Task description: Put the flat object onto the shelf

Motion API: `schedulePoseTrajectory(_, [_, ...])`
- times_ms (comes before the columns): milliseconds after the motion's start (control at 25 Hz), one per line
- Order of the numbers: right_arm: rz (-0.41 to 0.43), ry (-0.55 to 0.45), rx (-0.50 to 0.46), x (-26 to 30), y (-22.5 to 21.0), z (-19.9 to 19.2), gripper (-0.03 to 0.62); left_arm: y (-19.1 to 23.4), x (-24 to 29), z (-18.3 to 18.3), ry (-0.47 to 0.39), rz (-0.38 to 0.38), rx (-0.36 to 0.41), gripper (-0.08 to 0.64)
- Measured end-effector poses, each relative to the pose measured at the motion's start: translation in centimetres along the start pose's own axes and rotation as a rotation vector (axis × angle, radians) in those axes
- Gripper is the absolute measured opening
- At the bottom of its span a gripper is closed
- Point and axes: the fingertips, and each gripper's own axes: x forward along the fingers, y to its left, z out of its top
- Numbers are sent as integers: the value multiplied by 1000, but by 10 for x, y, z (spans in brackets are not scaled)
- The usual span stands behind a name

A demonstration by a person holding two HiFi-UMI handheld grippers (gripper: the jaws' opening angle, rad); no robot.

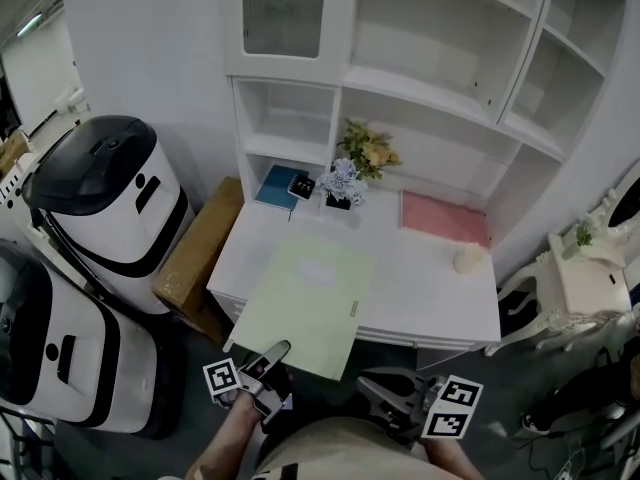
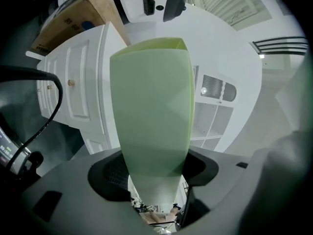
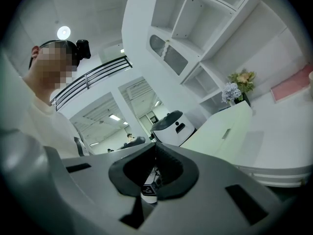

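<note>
Plainly, the flat object is one pale green rectangular sheet, thin and stiff, with a paler label patch near its middle. It hangs level over the near left part of the white desk, its near edge past the desk's front, and it is not on the shelf.

The left gripper has that near edge clamped between its jaws. In the left gripper view the sheet runs straight out from between the dark pads and fills the middle of the frame. The right gripper sits near the person's body, apart from the sheet. Its jaws look closed on each other with nothing held, though the wide lens makes the tips hard to read.

On the desk are two flower bunches, one yellow and one bluish white, one blue book, one pink mat and one small beige lump. Two white-and-black machines stand at the left beside one cardboard box.

Only the head view shows the label patch. Only the left gripper view shows the desk's panelled doors. Only the right gripper view shows the person's head-mounted camera, and it shows the sheet side-on.
</note>
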Motion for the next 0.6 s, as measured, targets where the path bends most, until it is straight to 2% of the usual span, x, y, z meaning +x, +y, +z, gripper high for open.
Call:
schedulePoseTrajectory(240, [23, 23, -5, 11, 2, -2, 25, -22, -9, 17, -62, -44, 9, 298])
schedulePoseTrajectory(600, [17, 5, 13, 6, -14, 10, 25, -41, -9, 36, -136, -49, 30, 298])
